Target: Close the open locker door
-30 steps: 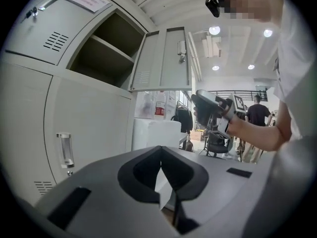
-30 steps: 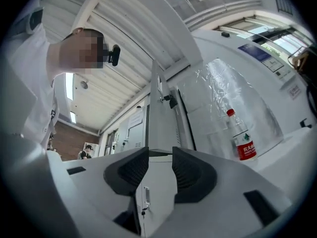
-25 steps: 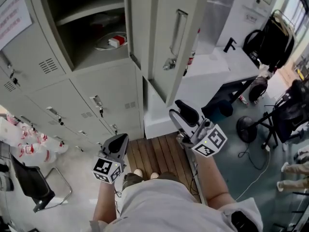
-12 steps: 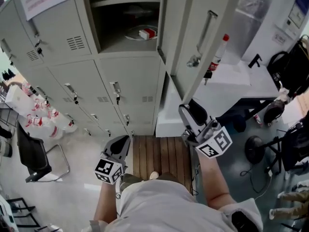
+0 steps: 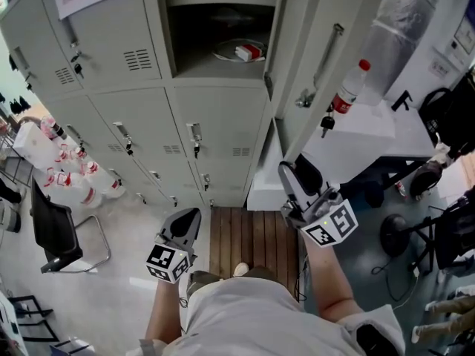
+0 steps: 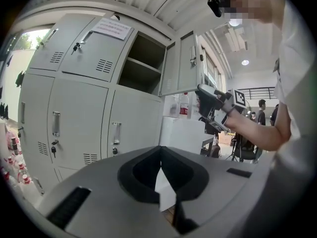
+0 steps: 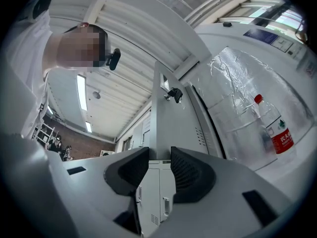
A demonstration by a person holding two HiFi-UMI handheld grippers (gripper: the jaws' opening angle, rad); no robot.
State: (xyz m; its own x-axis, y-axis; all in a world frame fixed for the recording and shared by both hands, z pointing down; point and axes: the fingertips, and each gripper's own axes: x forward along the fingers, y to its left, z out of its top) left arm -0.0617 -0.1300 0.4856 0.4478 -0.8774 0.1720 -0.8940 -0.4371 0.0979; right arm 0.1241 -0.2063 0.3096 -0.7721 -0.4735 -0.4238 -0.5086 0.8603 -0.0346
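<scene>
The grey locker bank has one open compartment (image 5: pixel 223 21) at the top. Its door (image 5: pixel 304 43) swings out to the right, with a bar handle (image 5: pixel 326 54) and keys (image 5: pixel 326 123) hanging from the lock. My right gripper (image 5: pixel 298 170) is open and empty, below the door's lower edge and apart from it. In the right gripper view the door's edge (image 7: pixel 168 118) rises between the jaws of the right gripper (image 7: pixel 159 155). My left gripper (image 5: pixel 187 217) is shut and empty, low in front of the lockers. The left gripper view shows the left gripper (image 6: pixel 159 150), the door (image 6: pixel 184 63) and the right gripper (image 6: pixel 213 103).
A red-and-white box (image 5: pixel 249 52) lies on a plate inside the open compartment. A red-capped bottle (image 5: pixel 350 89) stands on a white counter (image 5: pixel 371 136) right of the door. A wooden platform (image 5: pixel 252 236) lies underfoot. A black chair (image 5: pixel 56 232) and packed bottles (image 5: pixel 70 173) are at left.
The head view has swung, so the lockers and the open door sit further right and lower in the picture. Both grippers keep nearly the same pose. The door stays open.
</scene>
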